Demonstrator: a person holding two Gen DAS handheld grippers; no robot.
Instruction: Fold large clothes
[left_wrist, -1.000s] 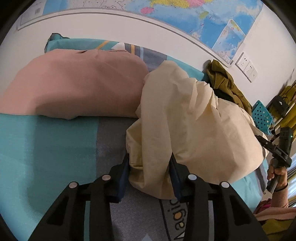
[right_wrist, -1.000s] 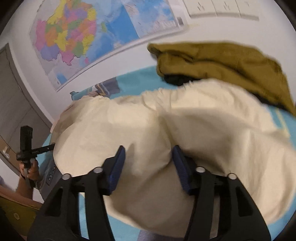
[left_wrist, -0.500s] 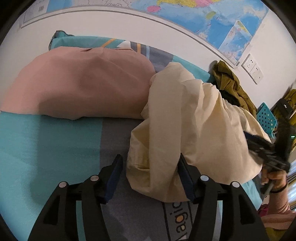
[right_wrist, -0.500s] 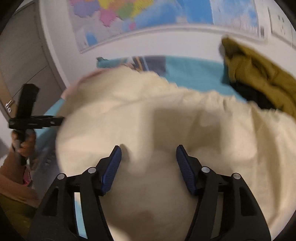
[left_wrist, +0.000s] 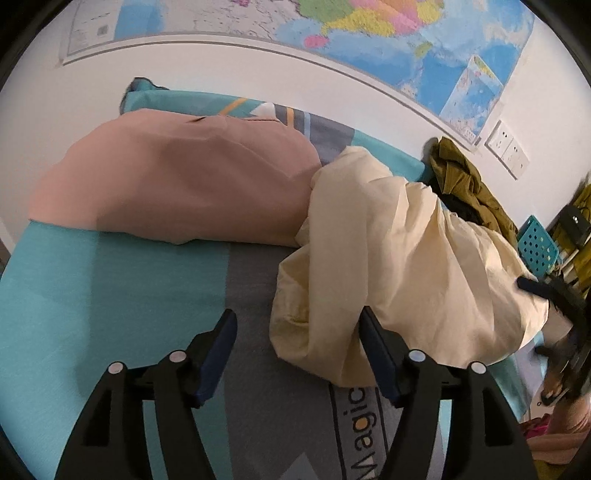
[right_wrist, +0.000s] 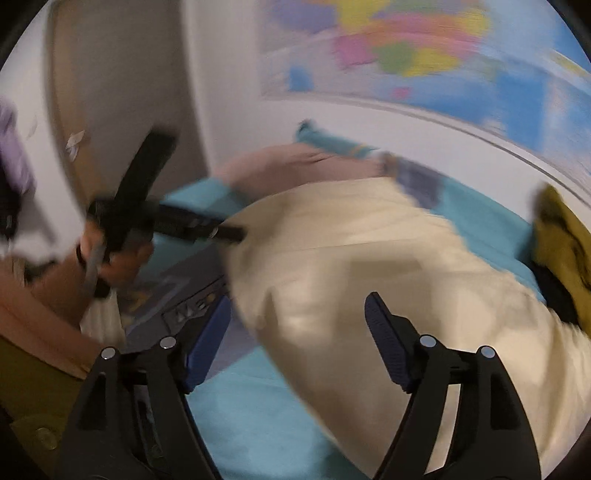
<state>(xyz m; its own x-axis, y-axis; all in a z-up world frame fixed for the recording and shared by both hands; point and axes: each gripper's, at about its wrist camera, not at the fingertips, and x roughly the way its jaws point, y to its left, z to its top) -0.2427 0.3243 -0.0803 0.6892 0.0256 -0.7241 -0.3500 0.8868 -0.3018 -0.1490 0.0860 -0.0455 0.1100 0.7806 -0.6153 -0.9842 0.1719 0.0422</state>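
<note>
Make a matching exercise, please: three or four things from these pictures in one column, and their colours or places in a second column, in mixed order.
Things:
1. garment in front of the left hand-held gripper
2. garment spread flat near the wall
3. crumpled garment below the wall sockets
4. perforated basket

Descriptions:
A. olive green
B. turquoise, at the right edge
C. cream
D. dusty pink

Pairs: 1-C, 2-D, 3-A, 4-B

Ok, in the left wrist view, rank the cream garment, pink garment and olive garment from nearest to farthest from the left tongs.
1. Cream garment: its corner lies between the open left tongs.
2. Pink garment: folded, behind, to the left.
3. Olive garment: crumpled by the wall, far right.
</note>
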